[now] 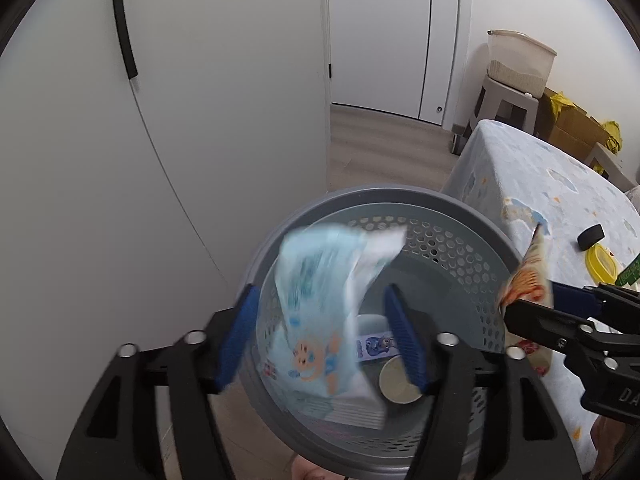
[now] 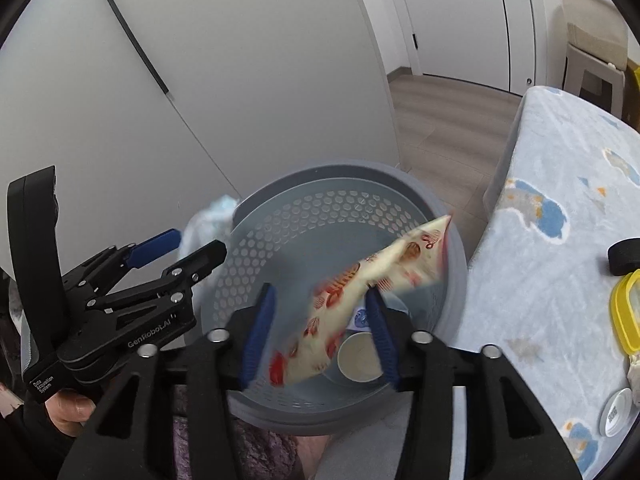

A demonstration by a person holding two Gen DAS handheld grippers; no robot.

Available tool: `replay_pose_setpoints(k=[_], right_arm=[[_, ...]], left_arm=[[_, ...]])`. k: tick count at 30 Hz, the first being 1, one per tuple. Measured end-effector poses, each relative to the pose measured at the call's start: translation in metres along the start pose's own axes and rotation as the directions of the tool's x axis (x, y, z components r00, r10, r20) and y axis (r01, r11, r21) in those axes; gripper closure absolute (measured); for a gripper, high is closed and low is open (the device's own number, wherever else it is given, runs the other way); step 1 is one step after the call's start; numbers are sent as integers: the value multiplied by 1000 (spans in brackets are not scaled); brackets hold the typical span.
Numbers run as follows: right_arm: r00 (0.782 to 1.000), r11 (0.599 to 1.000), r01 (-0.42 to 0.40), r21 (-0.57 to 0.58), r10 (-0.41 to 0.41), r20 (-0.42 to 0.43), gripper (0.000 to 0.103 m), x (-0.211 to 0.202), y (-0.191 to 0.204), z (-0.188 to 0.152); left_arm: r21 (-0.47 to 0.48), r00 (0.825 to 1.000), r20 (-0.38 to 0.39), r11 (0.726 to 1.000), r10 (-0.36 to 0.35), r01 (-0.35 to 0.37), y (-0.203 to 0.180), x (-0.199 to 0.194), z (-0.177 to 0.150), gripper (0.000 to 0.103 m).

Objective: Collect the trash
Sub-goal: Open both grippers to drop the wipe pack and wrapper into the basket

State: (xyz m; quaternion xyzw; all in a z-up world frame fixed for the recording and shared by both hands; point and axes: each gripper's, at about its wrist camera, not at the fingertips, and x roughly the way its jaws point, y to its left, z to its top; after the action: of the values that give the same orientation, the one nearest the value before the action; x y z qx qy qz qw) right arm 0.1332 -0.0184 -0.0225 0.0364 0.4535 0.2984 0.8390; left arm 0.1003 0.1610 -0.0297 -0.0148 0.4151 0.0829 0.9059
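A grey perforated trash basket [image 1: 472, 216] stands on the floor beside the table; it also shows in the right wrist view [image 2: 456, 268]. My left gripper [image 1: 320, 336] is open above it, and a blurred light-blue printed wrapper [image 1: 320, 304] hangs loose between its fingers over the basket. My right gripper [image 2: 320, 332] is open above the basket, with a blurred cream and red snack wrapper [image 2: 360, 292] loose between its fingers. A paper cup [image 1: 398, 384] and a small printed packet [image 1: 376, 346] lie in the basket's bottom.
A table with a light-blue printed cloth [image 1: 540, 184] stands right of the basket, holding a yellow lid [image 1: 600, 268], a black cap [image 1: 591, 236] and a white cap [image 2: 616, 412]. White cabinet doors [image 1: 160, 120] stand left. Wooden floor [image 1: 384, 140] leads to a door.
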Motion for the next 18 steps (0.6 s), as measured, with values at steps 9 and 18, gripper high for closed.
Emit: replay_pose_setpoints(k=[9,18], right_arm=[[1000,1000,15,1,-15,25,45,-3,0,0],[999,1000,18,4,-18,36,44,-5,-1,-3]], left_arm=[[-21,1000,5,1000,18,-18,3,0,-1,30],[-22,999,17,999,29,-28,2,-2,-1,29]])
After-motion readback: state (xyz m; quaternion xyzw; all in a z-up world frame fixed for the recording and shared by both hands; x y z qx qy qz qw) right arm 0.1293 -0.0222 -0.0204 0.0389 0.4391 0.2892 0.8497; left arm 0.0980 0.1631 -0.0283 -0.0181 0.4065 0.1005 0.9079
